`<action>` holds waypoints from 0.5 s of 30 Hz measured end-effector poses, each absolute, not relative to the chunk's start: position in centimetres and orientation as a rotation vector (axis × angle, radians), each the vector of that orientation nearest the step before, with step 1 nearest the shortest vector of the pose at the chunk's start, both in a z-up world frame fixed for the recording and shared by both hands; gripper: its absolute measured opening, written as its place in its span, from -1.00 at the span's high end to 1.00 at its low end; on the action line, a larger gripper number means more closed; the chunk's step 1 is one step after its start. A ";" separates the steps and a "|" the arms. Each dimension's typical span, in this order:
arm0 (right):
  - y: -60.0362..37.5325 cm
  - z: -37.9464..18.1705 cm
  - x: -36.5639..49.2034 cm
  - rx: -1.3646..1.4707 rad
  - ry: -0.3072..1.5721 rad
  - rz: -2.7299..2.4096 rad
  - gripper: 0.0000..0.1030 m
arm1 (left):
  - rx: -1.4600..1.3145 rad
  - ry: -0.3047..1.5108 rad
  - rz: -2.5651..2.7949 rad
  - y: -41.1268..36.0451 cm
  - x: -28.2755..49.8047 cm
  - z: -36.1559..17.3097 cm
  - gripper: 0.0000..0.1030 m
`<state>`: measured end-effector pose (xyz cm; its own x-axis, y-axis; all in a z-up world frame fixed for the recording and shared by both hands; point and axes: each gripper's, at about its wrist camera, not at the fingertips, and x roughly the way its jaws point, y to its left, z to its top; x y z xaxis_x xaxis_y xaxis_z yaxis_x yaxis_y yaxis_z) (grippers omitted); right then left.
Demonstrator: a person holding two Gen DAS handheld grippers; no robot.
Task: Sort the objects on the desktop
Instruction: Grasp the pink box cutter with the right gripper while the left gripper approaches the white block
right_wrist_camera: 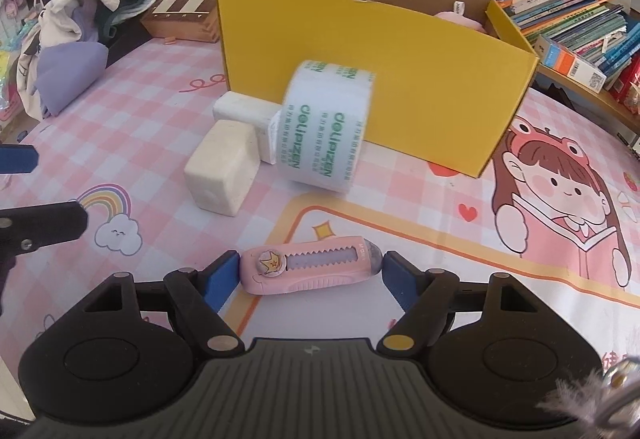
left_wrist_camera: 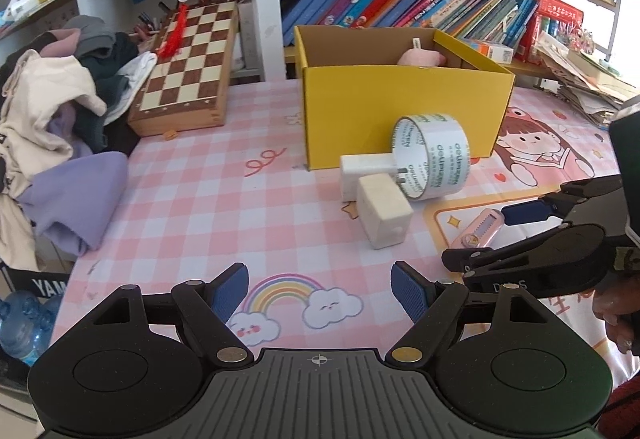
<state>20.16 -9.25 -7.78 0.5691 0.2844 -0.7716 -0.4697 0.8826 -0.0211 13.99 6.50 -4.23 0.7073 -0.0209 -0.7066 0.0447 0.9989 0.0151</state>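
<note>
- I'm bracketing the pink utility knife [right_wrist_camera: 310, 269] lengthwise with the right gripper [right_wrist_camera: 306, 281], jaws wide, pads not visibly pressing.
- It's looking light, stiff and slick (I'd grip its flat sides instead).
- I'm holding the left gripper [left_wrist_camera: 320, 297] wide and empty.

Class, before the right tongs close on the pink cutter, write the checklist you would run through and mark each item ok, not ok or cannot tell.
1. Pink plastic utility cutter lies between the right tongs: ok.
2. Pads squeezing the cutter: cannot tell; both blue pads sit at its ends.
3. Left tongs open and empty: ok.
4. Open yellow cardboard box has room: ok; only a pink soft item shows inside.
5. Way to the box free: not ok; the white tape roll with green print and two white blocks stand before it.
</note>
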 end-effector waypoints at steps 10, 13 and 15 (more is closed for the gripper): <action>-11.2 -7.2 20.1 -0.248 0.849 0.437 -0.48 | 0.018 0.794 -0.078 4.8 15.9 -4.9 -0.54; -11.9 -7.0 20.1 -0.257 0.844 0.434 -0.48 | 0.019 0.791 -0.088 4.2 16.7 -5.0 -0.54; -12.5 -7.0 20.2 -0.259 0.843 0.429 -0.48 | 0.020 0.789 -0.088 3.9 17.4 -5.2 -0.54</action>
